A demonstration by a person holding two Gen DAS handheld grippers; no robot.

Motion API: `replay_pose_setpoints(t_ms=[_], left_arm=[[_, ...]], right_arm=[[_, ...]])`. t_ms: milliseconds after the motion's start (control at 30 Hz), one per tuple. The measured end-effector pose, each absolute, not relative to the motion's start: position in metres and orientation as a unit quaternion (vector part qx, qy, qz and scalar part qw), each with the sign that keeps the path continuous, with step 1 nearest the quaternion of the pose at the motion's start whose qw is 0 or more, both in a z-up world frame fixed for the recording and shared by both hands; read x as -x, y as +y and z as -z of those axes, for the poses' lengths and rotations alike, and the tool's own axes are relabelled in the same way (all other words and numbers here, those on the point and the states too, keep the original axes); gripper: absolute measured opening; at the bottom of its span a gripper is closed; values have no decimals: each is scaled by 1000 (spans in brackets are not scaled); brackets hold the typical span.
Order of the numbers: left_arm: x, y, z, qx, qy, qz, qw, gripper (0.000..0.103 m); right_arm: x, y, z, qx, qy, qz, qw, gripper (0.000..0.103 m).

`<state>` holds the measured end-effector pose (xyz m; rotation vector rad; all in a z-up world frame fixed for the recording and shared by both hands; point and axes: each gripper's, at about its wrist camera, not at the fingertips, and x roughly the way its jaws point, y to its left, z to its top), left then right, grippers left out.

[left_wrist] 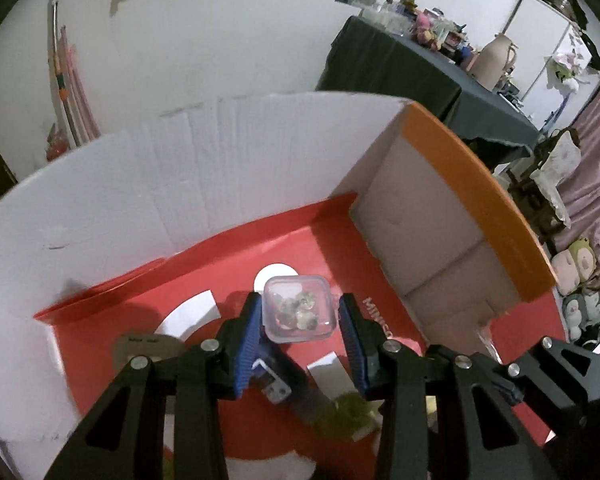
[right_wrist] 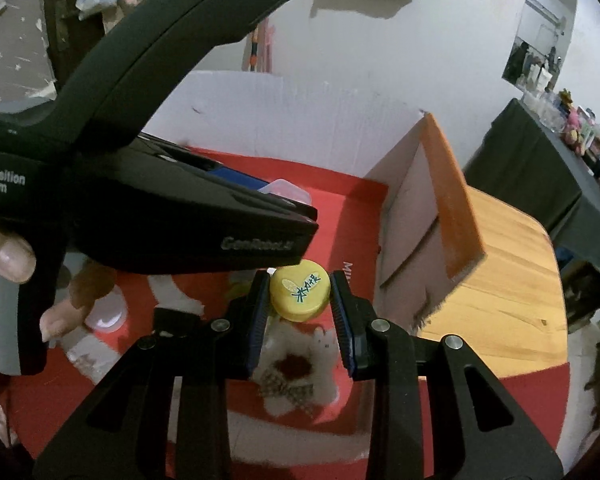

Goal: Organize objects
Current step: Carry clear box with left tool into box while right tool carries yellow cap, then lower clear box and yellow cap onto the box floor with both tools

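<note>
My left gripper (left_wrist: 300, 312) is shut on a small clear plastic box (left_wrist: 299, 307) with small stones inside, held above the red floor of an open cardboard box (left_wrist: 236, 256). Under it lie a small blue-and-silver object (left_wrist: 274, 384) and a green item (left_wrist: 342, 412). My right gripper (right_wrist: 300, 292) is shut on a yellow bottle cap (right_wrist: 300, 290) with green print, over the same red box floor (right_wrist: 352, 224). A white fluffy scrunchie (right_wrist: 296, 376) lies beneath it. The body of the left gripper (right_wrist: 140, 184), held by a hand (right_wrist: 8, 256), fills the upper left of the right wrist view.
The box has tall white walls (left_wrist: 140, 184) and an orange-edged flap (left_wrist: 476, 196) on the right. It stands on a wooden table (right_wrist: 508, 280). A dark-clothed table (left_wrist: 404, 64) with clutter stands behind. Plush toys (left_wrist: 576, 260) sit at the far right.
</note>
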<state>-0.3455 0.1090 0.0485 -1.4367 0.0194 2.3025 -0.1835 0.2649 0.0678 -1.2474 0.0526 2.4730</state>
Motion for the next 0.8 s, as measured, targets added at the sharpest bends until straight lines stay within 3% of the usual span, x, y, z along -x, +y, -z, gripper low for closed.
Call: replay_pose_setpoints(t_ms=[800], left_arm=[[365,96,-29,557,-9,-805,202,41]], right_arm=[[229,288,-40,512,44,-833,205,29]])
